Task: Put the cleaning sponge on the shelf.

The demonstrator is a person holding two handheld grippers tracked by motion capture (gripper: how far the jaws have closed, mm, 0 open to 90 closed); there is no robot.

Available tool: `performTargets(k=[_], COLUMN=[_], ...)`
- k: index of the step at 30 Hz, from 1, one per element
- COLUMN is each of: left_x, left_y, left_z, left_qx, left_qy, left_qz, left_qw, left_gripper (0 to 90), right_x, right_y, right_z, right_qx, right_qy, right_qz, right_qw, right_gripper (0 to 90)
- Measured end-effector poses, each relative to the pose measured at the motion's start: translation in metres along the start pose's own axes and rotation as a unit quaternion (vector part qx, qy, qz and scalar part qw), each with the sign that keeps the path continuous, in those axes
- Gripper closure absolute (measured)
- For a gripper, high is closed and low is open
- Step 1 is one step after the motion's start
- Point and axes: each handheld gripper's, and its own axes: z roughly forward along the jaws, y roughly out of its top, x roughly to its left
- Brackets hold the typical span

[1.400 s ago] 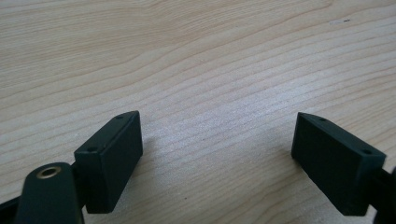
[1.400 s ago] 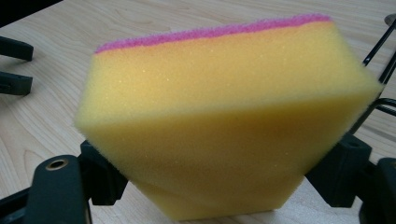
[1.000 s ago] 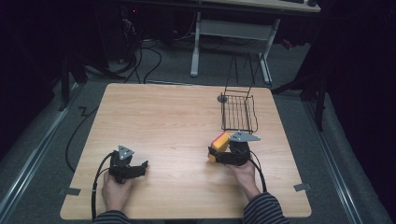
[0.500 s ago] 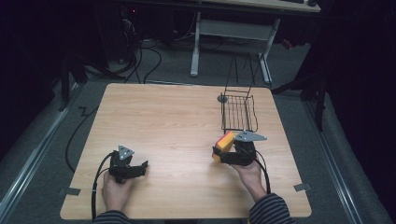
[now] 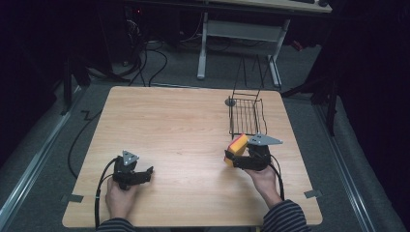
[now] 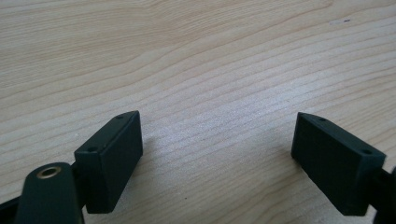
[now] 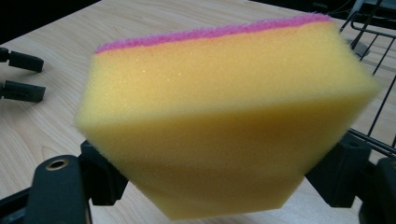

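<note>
- Right tool [image 5: 233, 155] was clamped on a yellow sponge [image 5: 237, 145] with a pink scrub layer, jaws squeezing its sides, lifted just off the tabletop [image 5: 183, 121] toward the right edge.
- A black wire basket [image 5: 245, 116] sat right behind it, nearer the far right corner.
- Left tool [image 5: 145, 174] rested by the near left corner, jaws spread wide with nothing between them.
</note>
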Motion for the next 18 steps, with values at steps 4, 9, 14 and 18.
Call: performTargets(k=[4,9,14,18], left_x=[0.0,0.0,0.0,0.0], left_y=[0.0,0.0,0.0,0.0], left_z=[0.0,0.0,0.0,0.0], left_qx=[0.0,0.0,0.0,0.0], left_qy=[0.0,0.0,0.0,0.0], left_qz=[0.0,0.0,0.0,0.0], left_qw=[1.0,1.0,1.0,1.0], left_gripper=[17.1,17.1,17.1,17.1], right_x=[-0.004,-0.007,-0.009,-0.011], right_y=[0.002,0.006,0.009,0.013], right_z=[-0.005,-0.011,-0.014,-0.016], right_qx=[-0.007,-0.012,-0.019,-0.018], right_qy=[-0.001,-0.006,-0.009,-0.012], right_qz=[0.004,0.004,0.004,0.002], right_qw=[1.0,0.9999,0.9998,0.9998], right_gripper=[20.7,20.8,20.8,20.8])
